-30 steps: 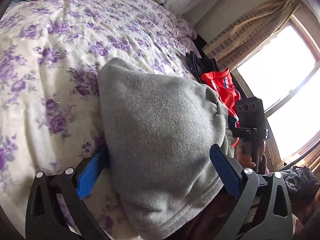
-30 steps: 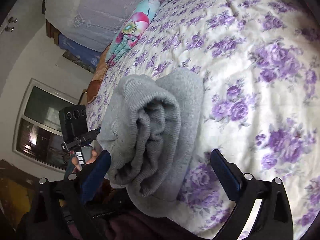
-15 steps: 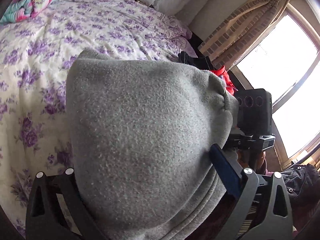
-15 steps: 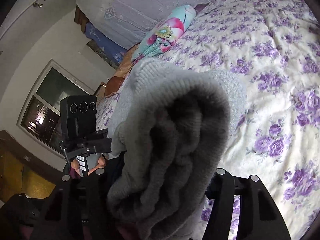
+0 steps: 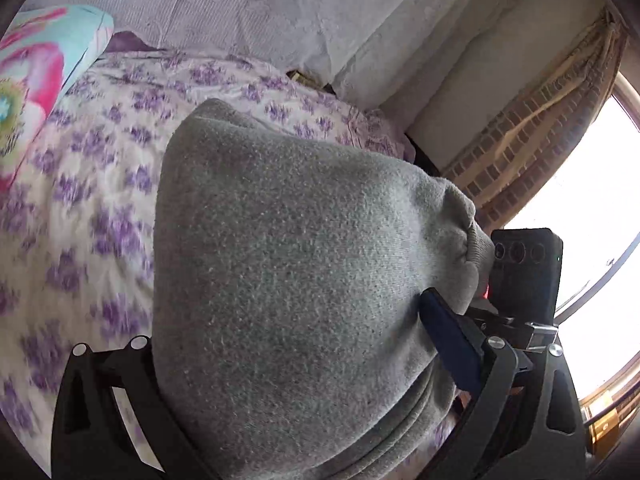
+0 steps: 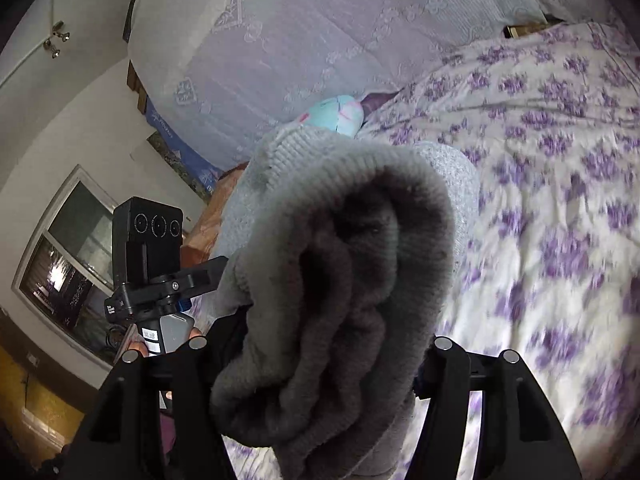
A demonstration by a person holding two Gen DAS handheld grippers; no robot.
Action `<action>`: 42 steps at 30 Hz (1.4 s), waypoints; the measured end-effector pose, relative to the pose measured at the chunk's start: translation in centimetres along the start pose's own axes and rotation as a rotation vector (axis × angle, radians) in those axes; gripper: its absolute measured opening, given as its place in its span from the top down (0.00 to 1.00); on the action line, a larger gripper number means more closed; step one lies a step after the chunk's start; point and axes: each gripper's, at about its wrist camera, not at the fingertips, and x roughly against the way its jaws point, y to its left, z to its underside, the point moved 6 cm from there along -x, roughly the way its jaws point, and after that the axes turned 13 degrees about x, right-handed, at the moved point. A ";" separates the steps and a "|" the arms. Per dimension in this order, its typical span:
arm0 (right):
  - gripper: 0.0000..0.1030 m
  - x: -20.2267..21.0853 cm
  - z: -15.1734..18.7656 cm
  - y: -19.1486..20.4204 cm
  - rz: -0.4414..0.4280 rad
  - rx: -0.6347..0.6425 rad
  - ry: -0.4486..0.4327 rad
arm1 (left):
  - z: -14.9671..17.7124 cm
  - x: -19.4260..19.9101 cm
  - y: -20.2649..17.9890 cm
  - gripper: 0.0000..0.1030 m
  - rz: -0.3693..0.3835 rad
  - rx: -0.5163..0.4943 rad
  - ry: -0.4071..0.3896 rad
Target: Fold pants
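Observation:
The folded grey fleece pants point(image 5: 304, 280) fill the left wrist view, held up above the flowered bedspread point(image 5: 80, 208). My left gripper point(image 5: 288, 344) is shut on one end of the bundle; only its right blue pad point(image 5: 448, 344) shows, the left one is hidden by cloth. In the right wrist view the pants point(image 6: 340, 272) show their layered folded edge. My right gripper point(image 6: 320, 376) is shut on that end, its pads hidden in the cloth.
A bright flowered pillow point(image 5: 36, 80) lies at the bed's head by the lace-covered headboard point(image 5: 280, 12). The other gripper's camera block shows in each view point(image 5: 524, 272) point(image 6: 148, 240). A curtain and bright window point(image 5: 580, 200) stand on the right.
Both grippers closed on the pants and lifted the bundle off the bed. Both views tilted up toward the headboard and wall.

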 end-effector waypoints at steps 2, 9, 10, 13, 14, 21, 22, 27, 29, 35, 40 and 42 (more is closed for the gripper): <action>0.35 -1.9 -3.0 -3.0 0.002 -0.005 -0.005 | -4.8 -2.2 1.0 0.05 -0.006 0.018 -0.026; 0.24 -13.5 -3.0 -18.3 0.154 -0.193 0.088 | -12.1 -14.3 13.4 0.05 -0.124 0.176 0.067; 0.23 -14.3 -1.7 -20.2 0.196 -0.238 0.114 | -12.0 -15.6 16.2 0.05 -0.187 0.227 0.083; 0.20 -12.6 -1.9 -19.0 0.136 -0.228 0.024 | -12.2 -13.6 16.7 0.05 -0.072 0.262 0.048; 0.19 -11.6 -2.1 -18.0 0.147 -0.195 0.024 | -12.3 -12.4 16.1 0.05 -0.066 0.243 0.041; 0.11 1.2 -2.3 -7.2 0.316 -0.004 -0.038 | -7.6 0.9 7.2 0.05 -0.177 0.060 -0.138; 0.08 3.5 -1.6 -4.8 0.362 0.057 -0.056 | -5.6 3.0 5.1 0.05 -0.226 0.005 -0.173; 0.03 11.9 6.3 5.1 0.509 0.179 -0.119 | 6.7 10.7 -1.8 0.05 -0.372 -0.118 -0.334; 0.03 13.2 11.1 7.6 0.528 0.183 -0.130 | 12.2 12.5 -2.4 0.05 -0.441 -0.131 -0.374; 0.03 14.8 22.1 12.0 0.647 0.244 -0.224 | 24.8 14.7 -0.6 0.05 -0.546 -0.152 -0.423; 0.03 14.4 24.0 14.3 0.679 0.304 -0.203 | 27.8 15.6 0.6 0.05 -0.615 -0.155 -0.441; 0.03 14.6 24.0 14.7 0.677 0.303 -0.213 | 28.4 16.1 0.4 0.05 -0.657 -0.177 -0.475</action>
